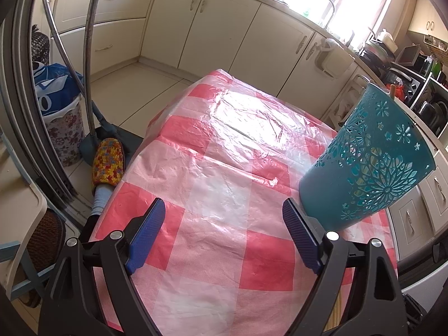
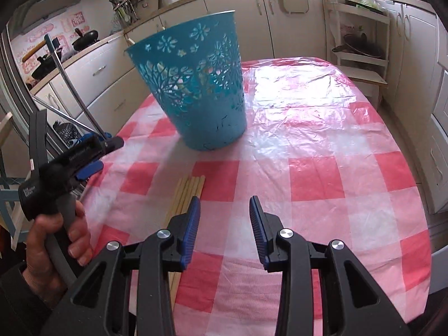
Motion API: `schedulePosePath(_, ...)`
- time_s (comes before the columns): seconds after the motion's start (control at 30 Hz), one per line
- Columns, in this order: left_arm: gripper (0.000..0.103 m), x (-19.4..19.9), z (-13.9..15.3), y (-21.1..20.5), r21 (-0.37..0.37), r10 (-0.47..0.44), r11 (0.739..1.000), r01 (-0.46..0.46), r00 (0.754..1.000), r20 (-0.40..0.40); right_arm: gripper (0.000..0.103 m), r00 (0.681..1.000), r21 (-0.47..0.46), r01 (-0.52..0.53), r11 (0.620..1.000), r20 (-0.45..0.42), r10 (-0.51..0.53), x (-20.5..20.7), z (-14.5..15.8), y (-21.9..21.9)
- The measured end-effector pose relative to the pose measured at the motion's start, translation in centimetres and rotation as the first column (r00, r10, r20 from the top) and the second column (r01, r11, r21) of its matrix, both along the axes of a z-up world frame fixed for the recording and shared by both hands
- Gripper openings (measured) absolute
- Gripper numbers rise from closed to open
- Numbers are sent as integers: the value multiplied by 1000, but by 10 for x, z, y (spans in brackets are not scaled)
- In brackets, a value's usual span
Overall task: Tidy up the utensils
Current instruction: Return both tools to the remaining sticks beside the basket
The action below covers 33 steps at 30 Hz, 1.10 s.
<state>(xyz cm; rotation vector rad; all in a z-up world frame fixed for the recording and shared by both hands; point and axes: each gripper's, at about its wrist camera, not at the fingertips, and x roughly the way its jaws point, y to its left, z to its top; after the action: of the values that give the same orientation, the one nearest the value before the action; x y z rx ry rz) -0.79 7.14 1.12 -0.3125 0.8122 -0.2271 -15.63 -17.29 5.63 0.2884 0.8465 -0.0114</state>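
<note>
The chopsticks (image 2: 188, 196) lie just left of the empty, part-open right hand-held gripper (image 2: 224, 207), their length running along its fingers.

The right claw (image 2: 224, 210) hangs empty, jaws partly apart, over the checked tabletop (image 2: 322, 168). Wooden sticks (image 2: 187, 193) lie just left of it; the teal cutwork basket (image 2: 196, 84) stands beyond, the left claw (image 2: 92, 162) at the edge.
</note>
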Motion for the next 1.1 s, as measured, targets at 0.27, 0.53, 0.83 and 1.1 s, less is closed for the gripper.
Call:
schedulePosePath(0.27, 82, 0, 0, 0, 0, 1, 1000, -1, 1000, 0, 36, 999, -21, -30, 999, -38, 29, 2, -13, 8)
schedulePosePath(0.53, 82, 1, 0, -1, 1, -1, 1000, 1, 1000, -1, 36, 996, -53, -52, 997, -76, 48, 4, -24, 14)
schedulePosePath(0.83, 83, 1, 0, -3, 6, -2, 1000, 2, 1000, -2, 36, 994, -84, -91, 992, -67, 86, 7, -21, 27)
schedulePosePath(1.1, 83, 1, 0, -3, 5, -1, 1000, 1, 1000, -2, 37, 993, -127, -97, 987, -77, 87, 10, -22, 33)
